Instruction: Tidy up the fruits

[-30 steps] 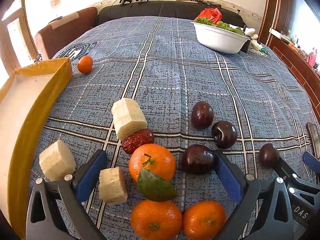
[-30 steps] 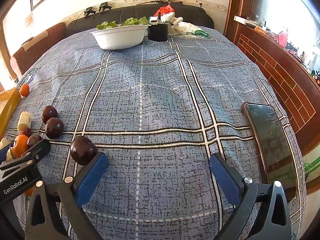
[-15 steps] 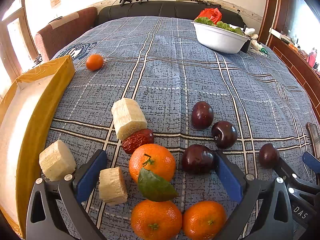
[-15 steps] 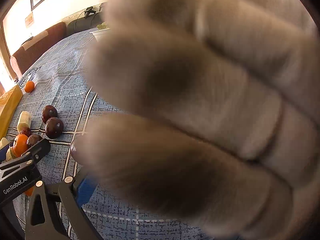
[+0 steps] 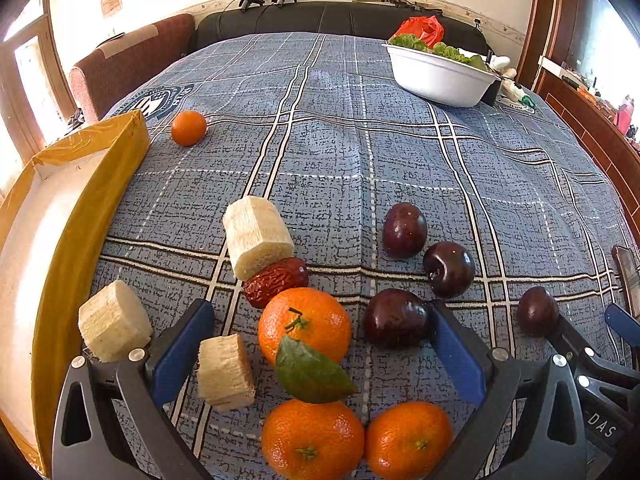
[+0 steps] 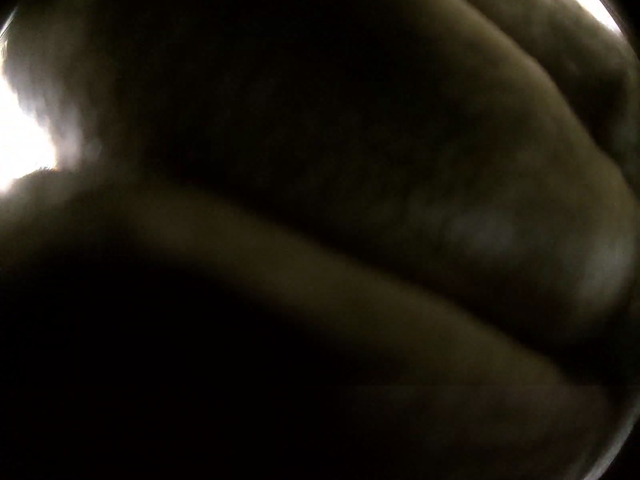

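In the left wrist view my left gripper (image 5: 320, 336) is open and low over the blue plaid cloth. Between its blue pads lie a leafy orange (image 5: 305, 323), a pale cane chunk (image 5: 225, 372) and a dark plum (image 5: 394, 319). Two oranges (image 5: 312, 438) sit nearest the camera. A red date (image 5: 276, 281), another cane chunk (image 5: 256, 236), a third (image 5: 113, 320) and two plums (image 5: 405, 230) lie around. A small orange (image 5: 188, 128) is far left. The right gripper's fingers (image 5: 618, 324) show at the right edge beside a plum (image 5: 537, 311), apart from each other. A hand (image 6: 360, 200) covers the right wrist view.
A yellow box with a white inside (image 5: 60, 240) stands along the left. A white bowl of greens (image 5: 440, 76) sits far right. A phone (image 5: 628, 272) lies at the right edge. Sofas stand beyond the cloth.
The yellow box and small orange have shifted right in the left view. A hand has come over the right camera and now blacks it out. The fruit has not moved.
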`<control>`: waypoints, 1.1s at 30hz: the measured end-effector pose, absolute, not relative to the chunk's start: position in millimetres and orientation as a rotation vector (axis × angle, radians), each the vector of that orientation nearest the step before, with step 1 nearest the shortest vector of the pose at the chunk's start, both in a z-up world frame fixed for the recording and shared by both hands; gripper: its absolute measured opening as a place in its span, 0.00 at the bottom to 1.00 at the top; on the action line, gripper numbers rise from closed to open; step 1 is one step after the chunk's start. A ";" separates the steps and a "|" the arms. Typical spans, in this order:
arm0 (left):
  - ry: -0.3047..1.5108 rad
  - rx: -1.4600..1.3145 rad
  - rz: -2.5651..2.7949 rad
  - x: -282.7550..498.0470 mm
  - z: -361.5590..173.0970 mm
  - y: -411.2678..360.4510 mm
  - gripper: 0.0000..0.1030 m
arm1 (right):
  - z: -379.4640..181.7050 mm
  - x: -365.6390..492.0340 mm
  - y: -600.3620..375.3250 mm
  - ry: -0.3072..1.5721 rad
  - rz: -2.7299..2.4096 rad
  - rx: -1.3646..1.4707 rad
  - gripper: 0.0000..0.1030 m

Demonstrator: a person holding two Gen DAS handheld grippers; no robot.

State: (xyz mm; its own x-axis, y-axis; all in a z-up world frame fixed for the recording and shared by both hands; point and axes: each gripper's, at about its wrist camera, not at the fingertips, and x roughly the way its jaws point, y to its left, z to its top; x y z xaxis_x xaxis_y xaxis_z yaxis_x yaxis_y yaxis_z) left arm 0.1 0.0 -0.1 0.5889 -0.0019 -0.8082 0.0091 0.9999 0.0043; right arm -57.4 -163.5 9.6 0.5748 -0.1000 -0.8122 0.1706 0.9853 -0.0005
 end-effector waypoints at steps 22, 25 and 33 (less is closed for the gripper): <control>0.941 0.008 -0.006 0.2 -0.1 0.0 1.00 | 10.0 -56.5 -161.4 0.944 -0.160 0.078 1.00; 0.941 0.008 -0.006 0.2 -0.1 0.0 1.00 | 9.3 -56.0 -158.7 0.945 -0.161 0.074 1.00; 0.941 0.008 -0.006 0.1 -0.1 -0.1 1.00 | 9.6 -55.6 -161.1 0.945 -0.161 0.076 1.00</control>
State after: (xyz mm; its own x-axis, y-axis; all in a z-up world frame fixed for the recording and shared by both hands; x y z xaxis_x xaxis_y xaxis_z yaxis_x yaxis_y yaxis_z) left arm 0.1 -0.1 -0.1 0.5889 -0.0019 -0.8082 0.0091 0.9999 0.0043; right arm -55.6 -161.1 9.6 0.5745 -0.1039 -0.8119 0.1706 0.9853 -0.0054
